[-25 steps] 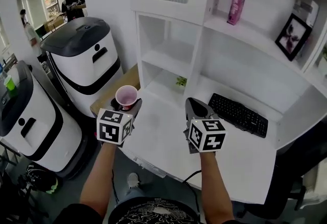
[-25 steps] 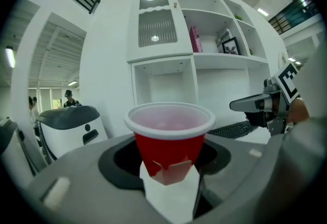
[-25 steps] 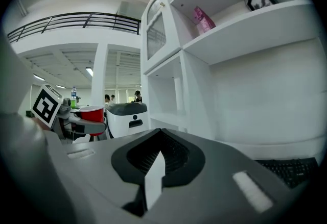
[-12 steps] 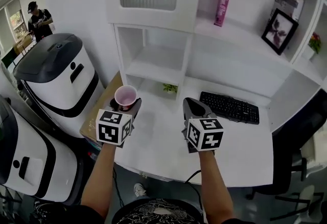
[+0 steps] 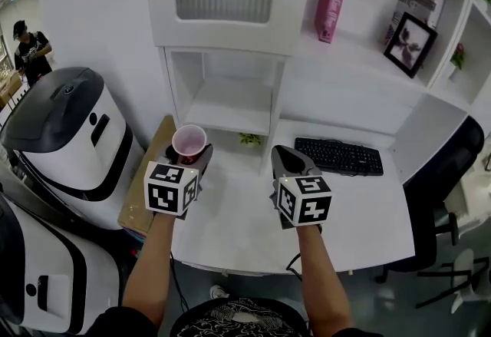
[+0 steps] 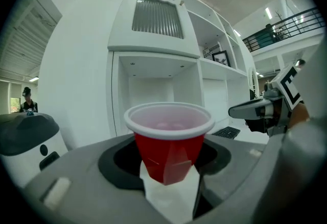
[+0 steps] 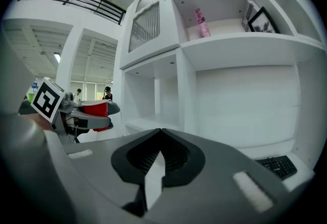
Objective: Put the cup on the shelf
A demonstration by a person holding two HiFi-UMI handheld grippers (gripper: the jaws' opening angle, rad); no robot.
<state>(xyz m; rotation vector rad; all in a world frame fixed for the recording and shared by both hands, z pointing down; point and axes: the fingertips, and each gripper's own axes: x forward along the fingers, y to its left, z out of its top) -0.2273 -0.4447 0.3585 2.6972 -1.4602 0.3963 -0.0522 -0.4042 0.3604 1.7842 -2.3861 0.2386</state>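
Cups: one red cup point(image 6: 168, 139), upright, mouth up, long axis vertical.
Cup's place: over the counter point(image 5: 353, 205), left end, before the shelf point(image 5: 230, 101).
Left hand-held gripper point(image 6: 168, 167): clamped on cup.
Right hand-held gripper point(image 7: 161, 139): jaws together, empty.

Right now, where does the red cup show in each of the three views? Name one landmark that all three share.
Head view: the red cup is left of centre, just below the open shelf bay.
Left gripper view: the red cup is at the centre, upright, clamped between the jaws.
Right gripper view: the red cup is small, near the left edge.
Shared landmark: the framed picture, towards the upper right in each.
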